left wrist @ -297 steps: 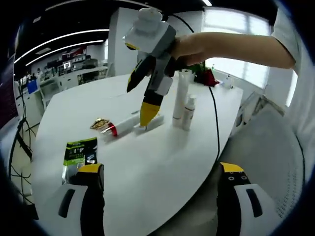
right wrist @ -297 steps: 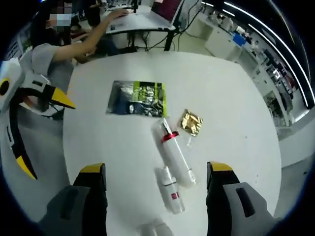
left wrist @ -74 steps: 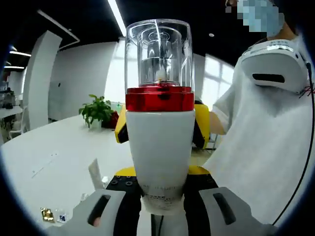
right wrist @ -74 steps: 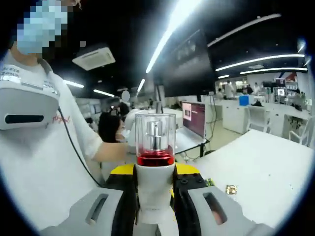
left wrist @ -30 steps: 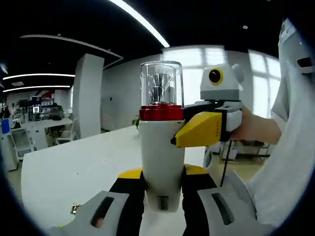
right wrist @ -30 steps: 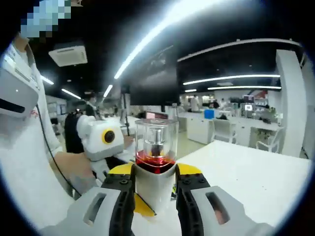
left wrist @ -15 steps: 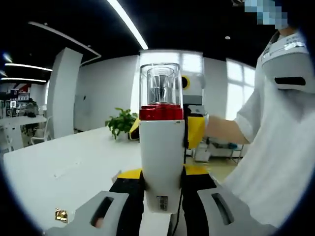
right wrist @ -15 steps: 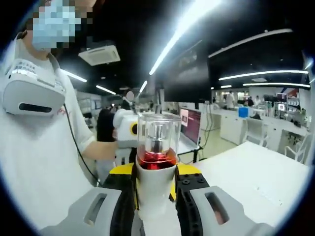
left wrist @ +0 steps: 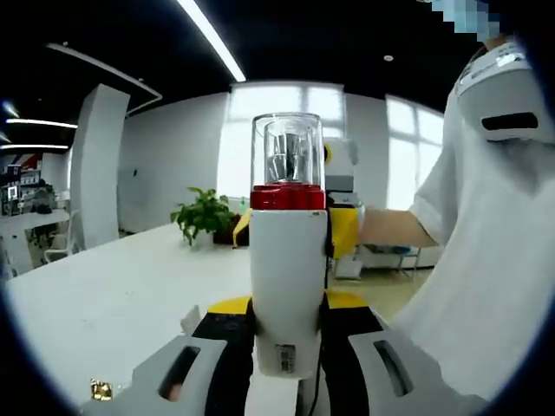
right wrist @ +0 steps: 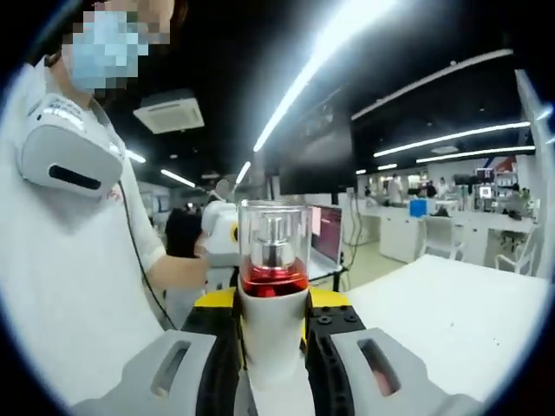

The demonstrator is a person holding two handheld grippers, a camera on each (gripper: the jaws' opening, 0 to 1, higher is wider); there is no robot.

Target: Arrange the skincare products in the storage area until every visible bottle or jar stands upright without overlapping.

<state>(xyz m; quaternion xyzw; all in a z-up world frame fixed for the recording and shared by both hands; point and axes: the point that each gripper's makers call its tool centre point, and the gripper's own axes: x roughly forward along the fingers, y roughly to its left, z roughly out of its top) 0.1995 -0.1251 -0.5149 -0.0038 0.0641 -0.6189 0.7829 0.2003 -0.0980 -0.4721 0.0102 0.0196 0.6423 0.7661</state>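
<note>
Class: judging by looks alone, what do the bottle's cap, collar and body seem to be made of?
Cap: clear, glossy plastic, probably; the pump shows through it. Collar: shiny red, plastic or coated metal. Body: opaque white, smooth, likely plastic, held in the left gripper.

Open-plan lab or office, long ceiling light strips (right wrist: 347, 43), white desks (right wrist: 408, 234), monitor (right wrist: 325, 232), potted plant (left wrist: 201, 215)

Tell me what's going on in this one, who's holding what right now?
A person holds a white pump bottle with a red collar and clear cap between both handheld grippers, lifted above the white table. The left gripper and right gripper are both clamped on its body from opposite sides. A small gold packet lies on the table.
</note>
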